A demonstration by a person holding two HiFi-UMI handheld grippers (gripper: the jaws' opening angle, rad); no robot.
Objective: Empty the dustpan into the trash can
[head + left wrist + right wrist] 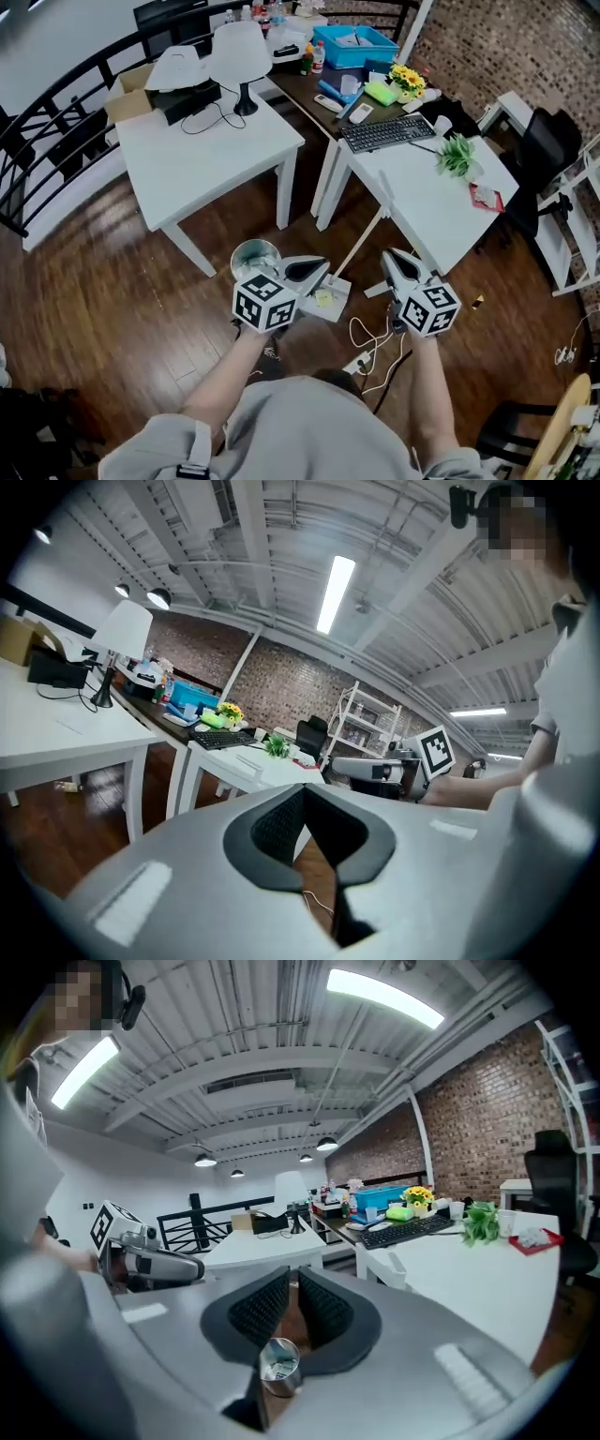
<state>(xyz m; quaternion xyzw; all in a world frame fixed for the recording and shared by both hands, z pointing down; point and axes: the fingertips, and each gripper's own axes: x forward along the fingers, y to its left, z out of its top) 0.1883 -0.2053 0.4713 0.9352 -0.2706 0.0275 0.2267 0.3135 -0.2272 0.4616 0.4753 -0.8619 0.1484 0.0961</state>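
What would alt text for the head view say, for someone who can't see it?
Seen from above, a person holds the left gripper and the right gripper out over a dark wooden floor. Near them are a small metal trash can and a long-handled dustpan, with white tables beyond.

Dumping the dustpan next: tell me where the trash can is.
In the head view, the trash can stands on the floor left of centre, right beside the left gripper, with the dustpan just to its right.
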